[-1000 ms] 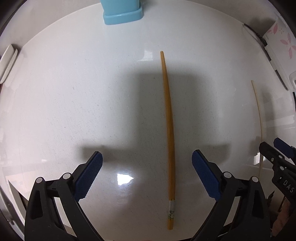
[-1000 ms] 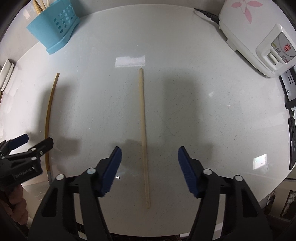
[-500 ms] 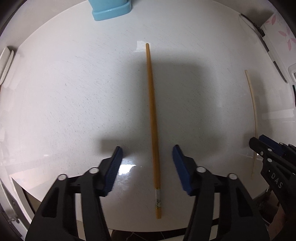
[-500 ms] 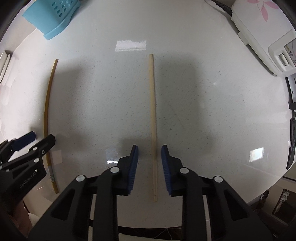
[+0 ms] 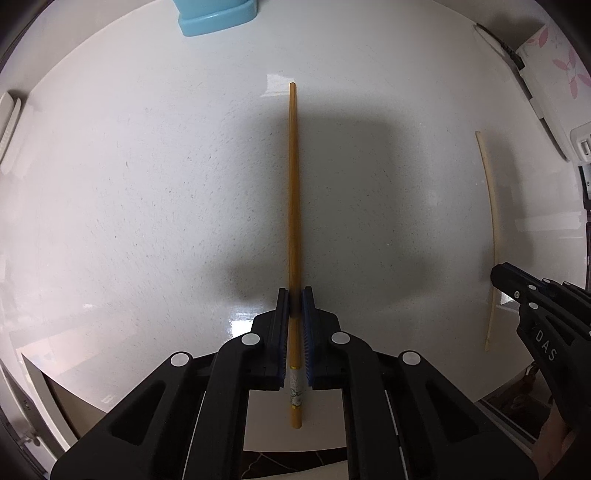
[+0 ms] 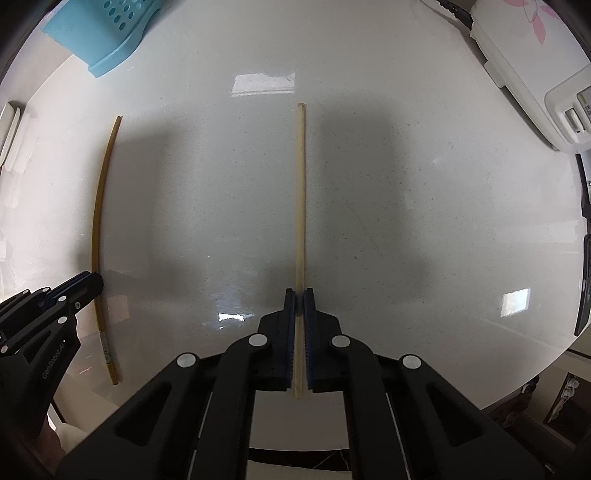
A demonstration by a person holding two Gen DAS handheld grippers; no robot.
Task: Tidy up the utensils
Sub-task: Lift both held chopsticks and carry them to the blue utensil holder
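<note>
Chopsticks are being gripped on the white countertop (image 5: 147,221): the amber chopstick (image 5: 293,184) is being clamped near its decorated end by the left gripper (image 5: 294,295), and the pale chopstick (image 6: 300,192) by the right gripper (image 6: 299,295). Both sets of jaws have just been closing. A blue utensil holder (image 6: 107,33) is being left at the far edge.

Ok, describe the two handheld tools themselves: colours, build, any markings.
Both tools are alike: the left tool and right tool have matte black plastic bodies with angular linkage arms, round silver rivets at the joints, and ribbed blue pads lining the fingers. Seen from the side, white lettering shows: "DAS" on the right tool's body, "GenRobot.AI" on the left's. No cables or sleeves are visible.
</note>
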